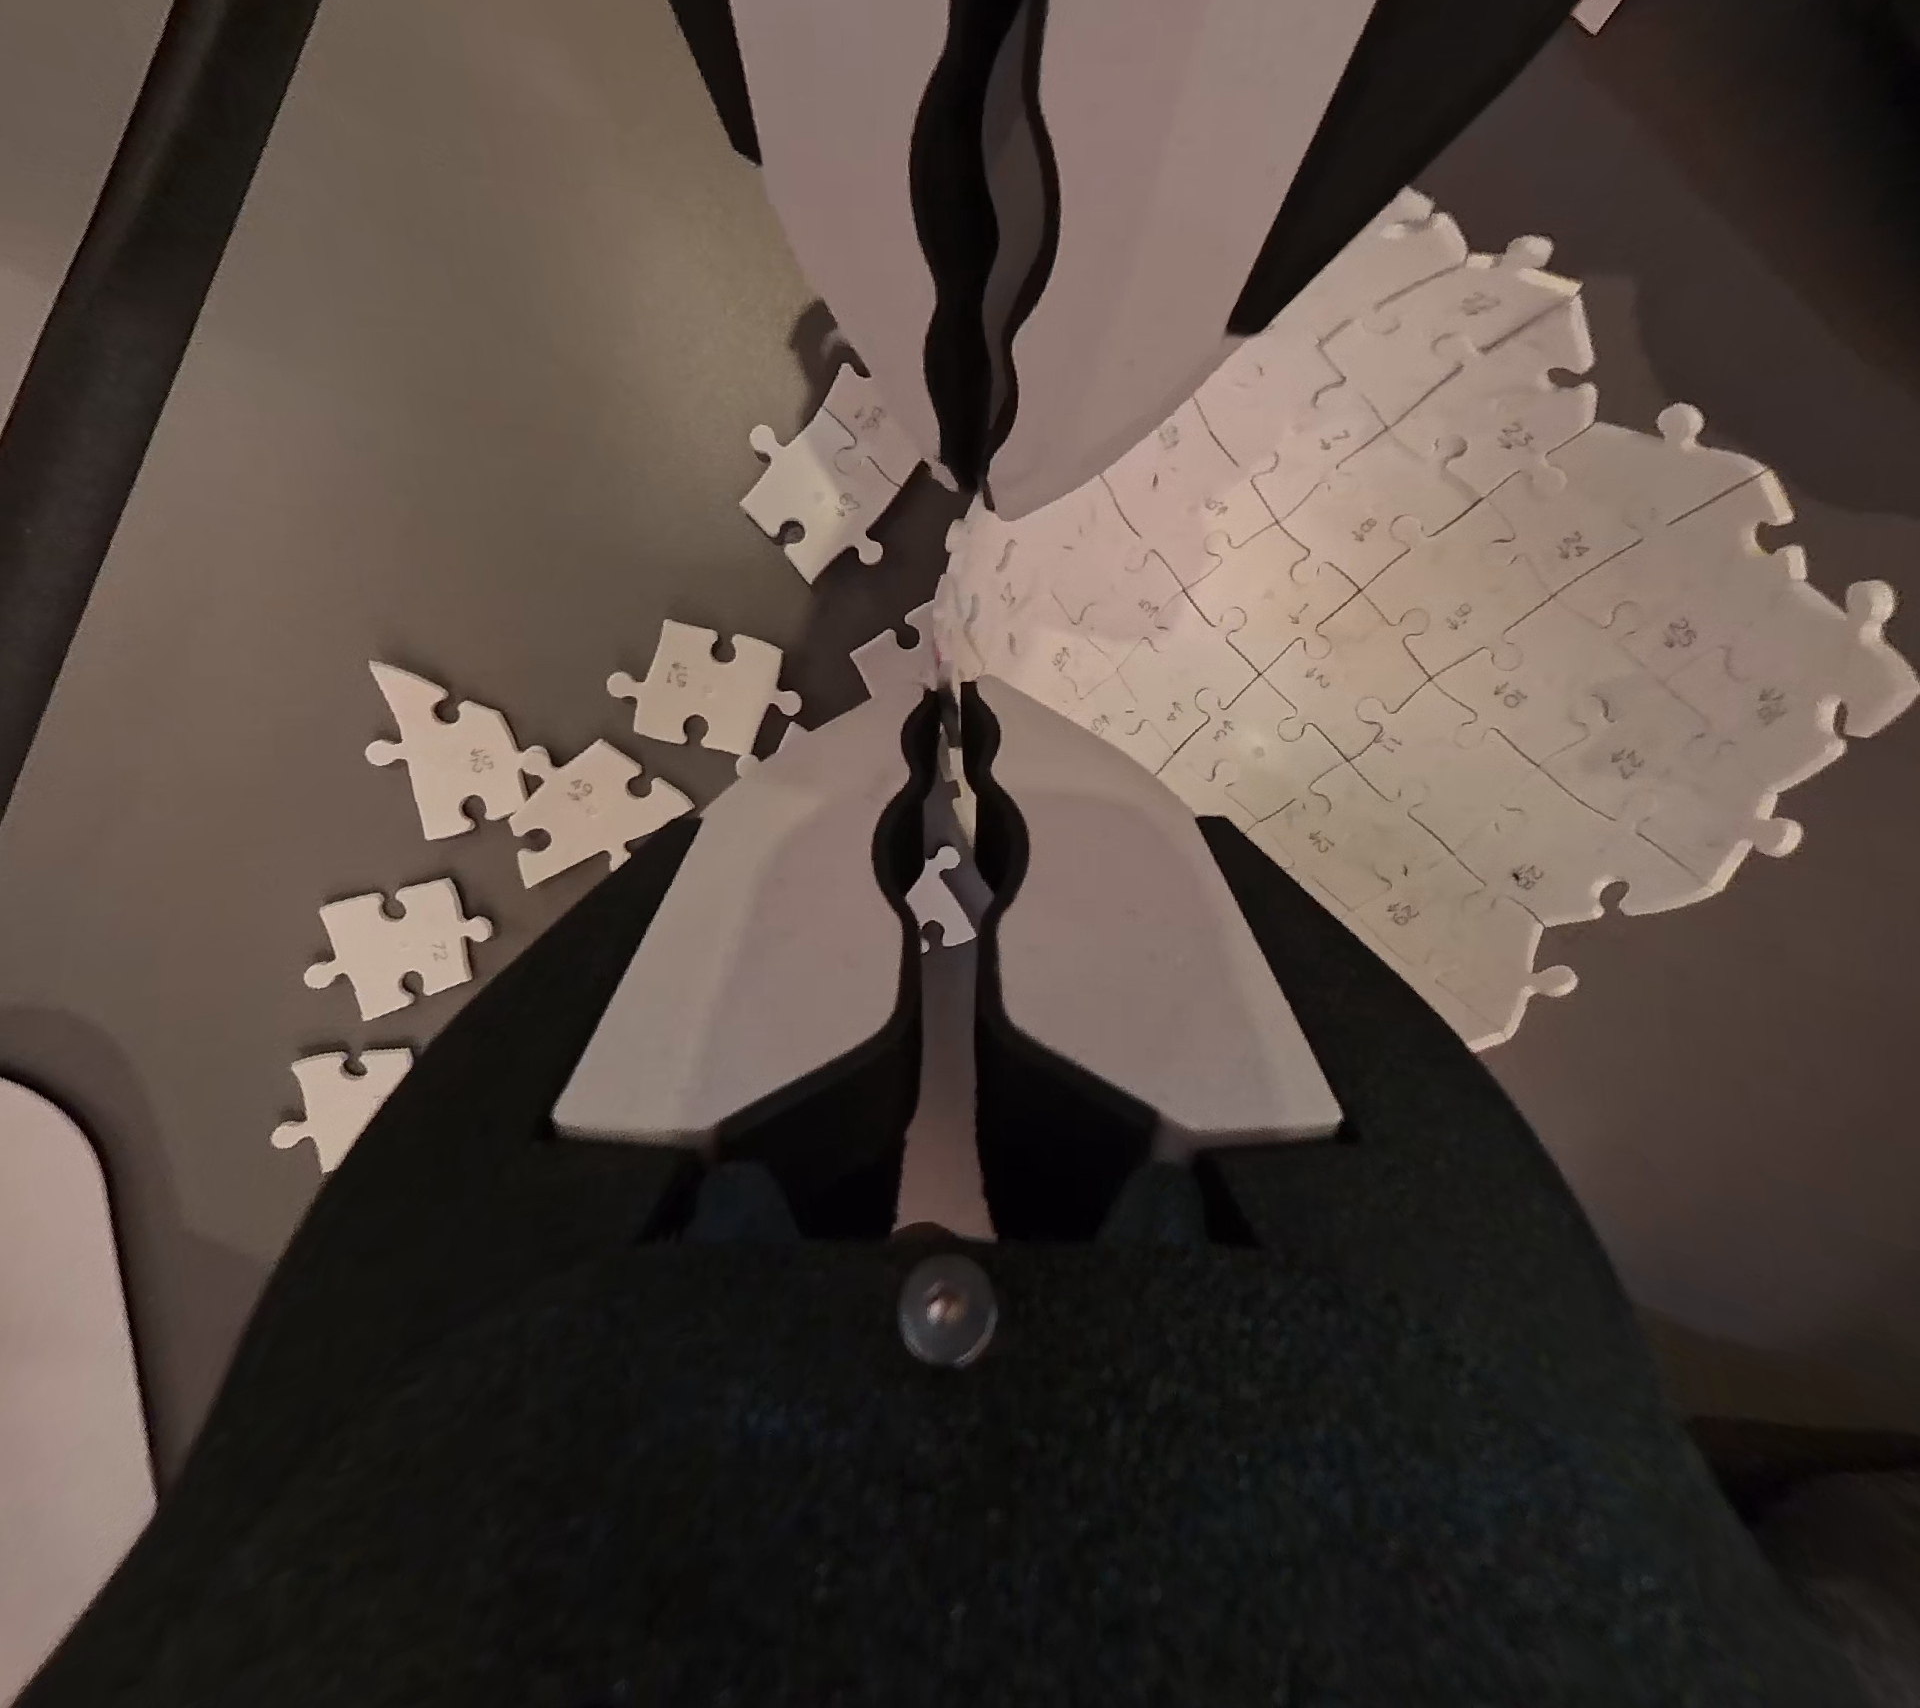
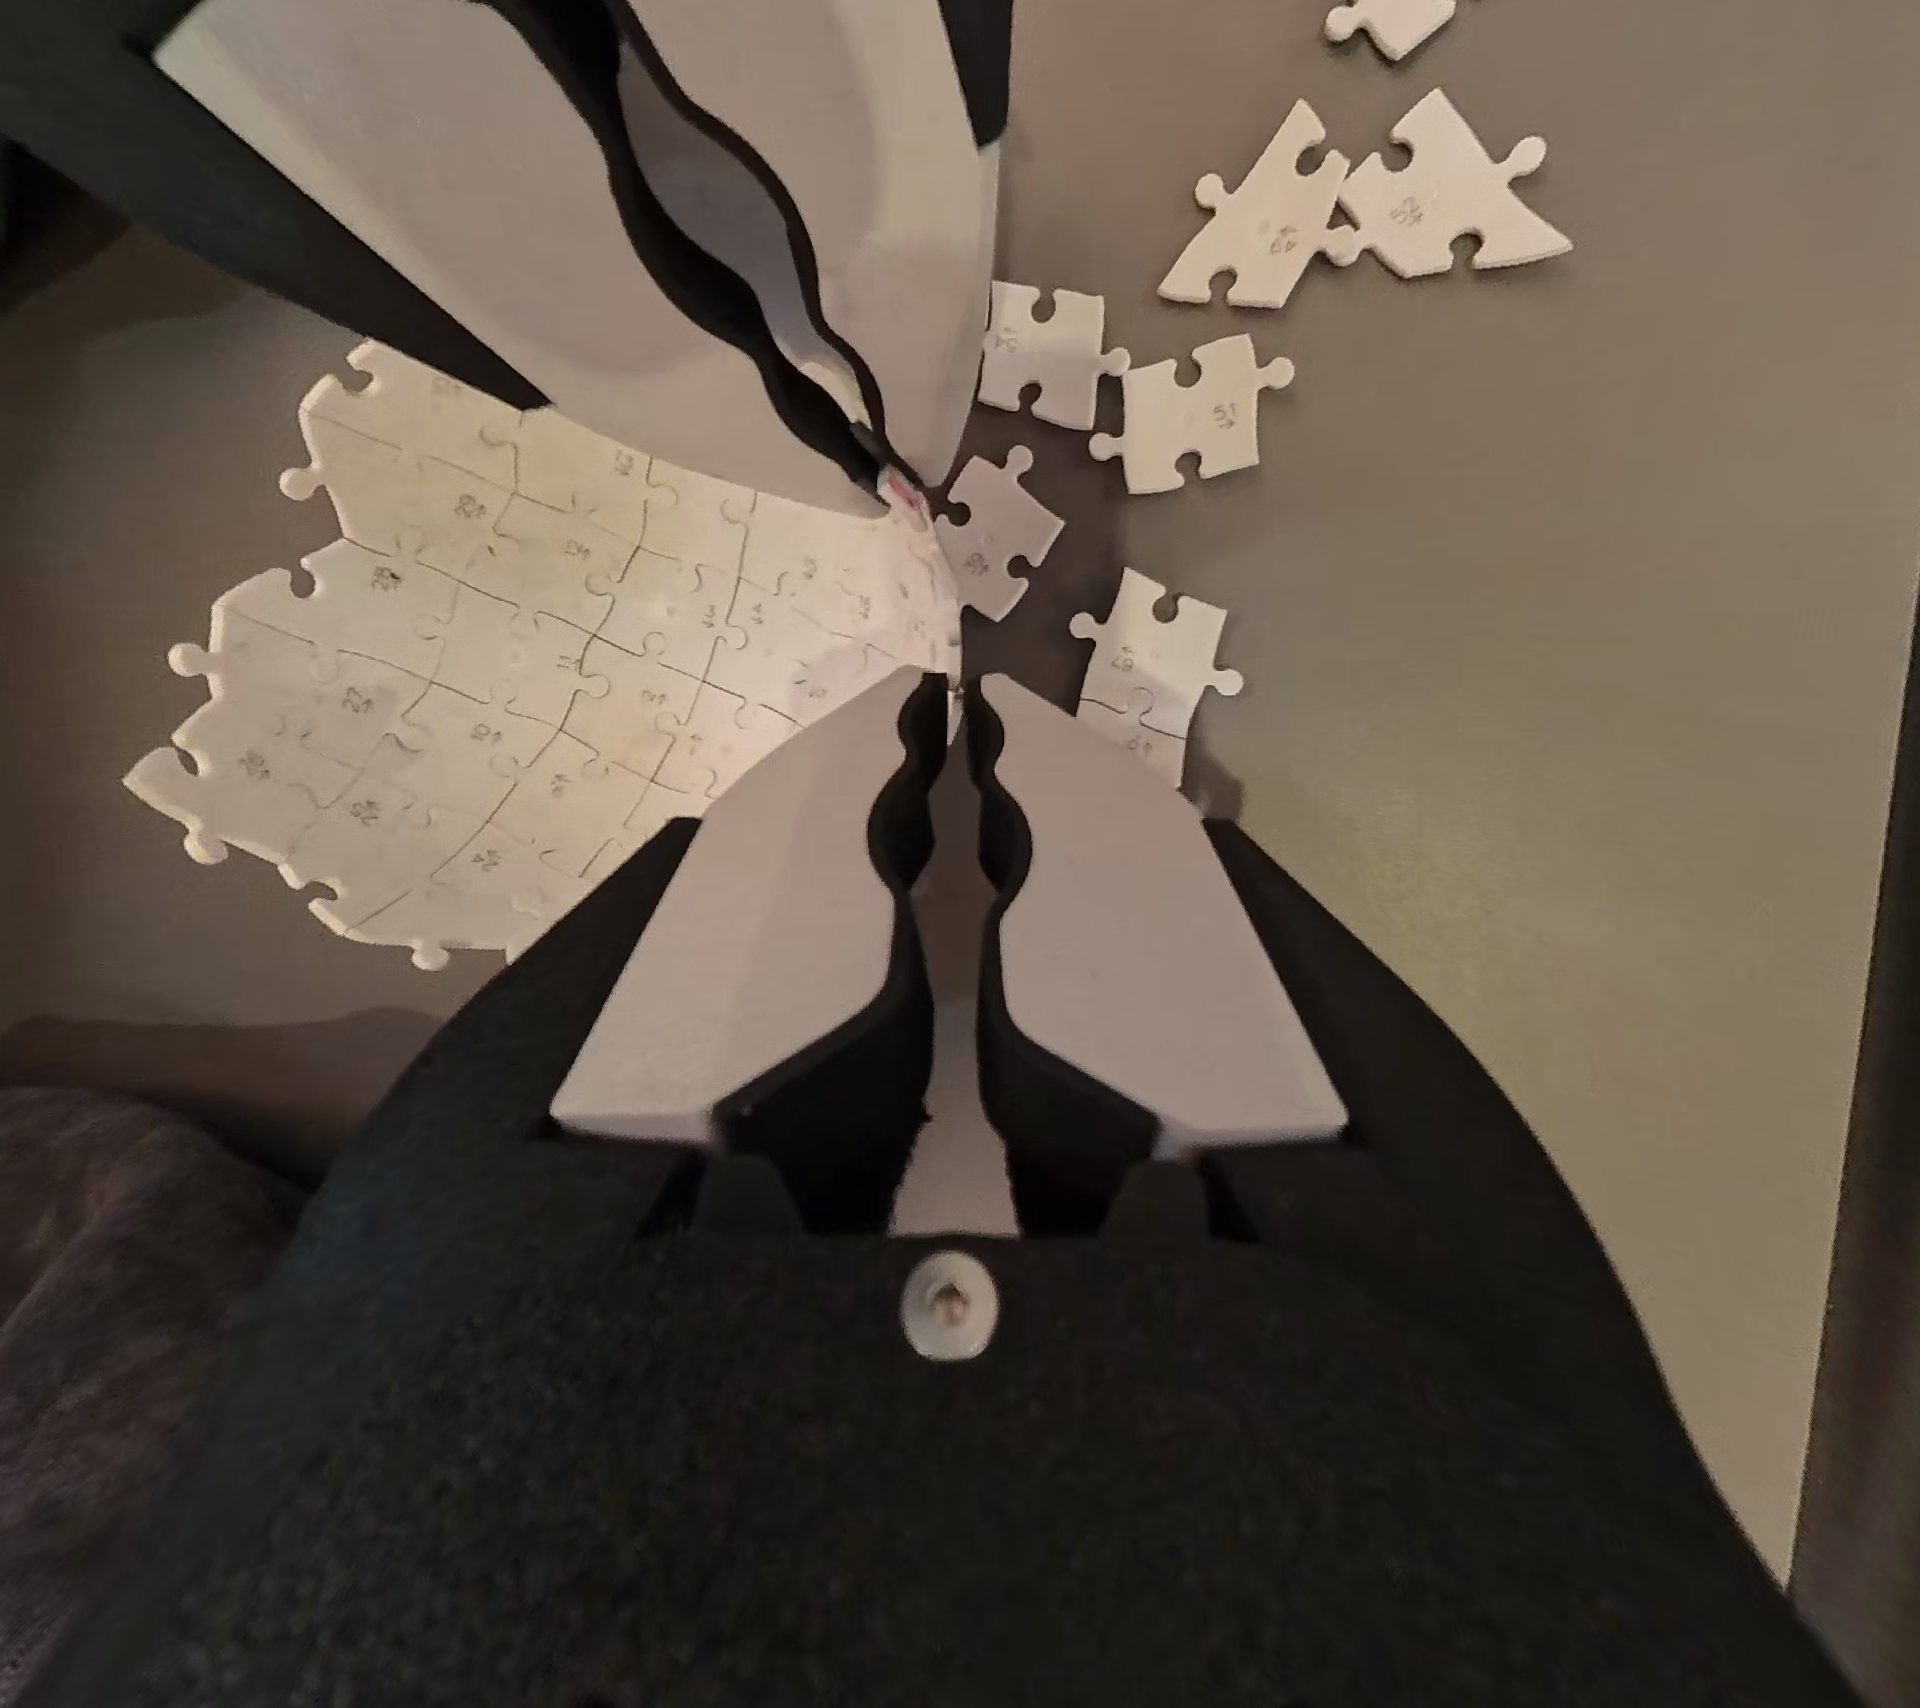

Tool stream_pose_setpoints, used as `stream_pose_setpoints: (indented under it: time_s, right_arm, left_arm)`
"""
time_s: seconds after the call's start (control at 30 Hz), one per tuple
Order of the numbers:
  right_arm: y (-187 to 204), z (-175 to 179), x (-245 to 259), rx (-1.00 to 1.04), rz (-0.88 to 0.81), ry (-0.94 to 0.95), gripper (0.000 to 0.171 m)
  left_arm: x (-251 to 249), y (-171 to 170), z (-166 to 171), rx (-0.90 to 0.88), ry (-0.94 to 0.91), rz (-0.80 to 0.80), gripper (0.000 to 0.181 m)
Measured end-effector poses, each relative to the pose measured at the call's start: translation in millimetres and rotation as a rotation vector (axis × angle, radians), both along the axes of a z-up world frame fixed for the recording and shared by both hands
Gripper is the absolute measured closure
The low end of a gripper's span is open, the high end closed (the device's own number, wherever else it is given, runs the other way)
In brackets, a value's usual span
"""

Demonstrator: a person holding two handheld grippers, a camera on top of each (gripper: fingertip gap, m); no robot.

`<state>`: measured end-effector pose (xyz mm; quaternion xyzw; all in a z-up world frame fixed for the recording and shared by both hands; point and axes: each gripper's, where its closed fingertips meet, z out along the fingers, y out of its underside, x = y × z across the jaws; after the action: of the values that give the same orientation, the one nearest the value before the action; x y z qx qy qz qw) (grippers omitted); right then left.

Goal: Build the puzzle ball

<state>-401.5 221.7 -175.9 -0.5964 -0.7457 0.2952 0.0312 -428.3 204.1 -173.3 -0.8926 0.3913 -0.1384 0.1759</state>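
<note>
1. Pinching the same edge from opposite sides, your left gripper [image 1: 948, 702] and right gripper [image 2: 954, 682] each have jaws nearly closed on the rim of the assembled puzzle sheet [image 1: 1455, 640].
2. That curved white sheet of joined pieces fans out from the jaws and is lifted above the grey bench [image 2: 1558, 723].
3. Loose white pieces [image 2: 1195, 411] lie scattered flat on the bench just beyond the jaws, some joined in pairs [image 2: 1361, 214].
</note>
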Motion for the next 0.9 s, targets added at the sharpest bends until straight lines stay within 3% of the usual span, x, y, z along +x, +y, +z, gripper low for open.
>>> stream_pose_setpoints:
  time_s: [0.73, 0.9]
  right_arm:
    - [-0.2, -2.0, 3.8, -0.006, 0.011, 0.006, 0.169]
    - [-1.8, 2.2, 2.4, -0.024, 0.0, 0.023, 0.161]
  left_arm:
    - [4.3, 0.9, -1.1, -0.003, -0.039, 0.002, 0.177]
    - [3.0, 0.2, -1.4, -0.003, -0.034, 0.006, 0.178]
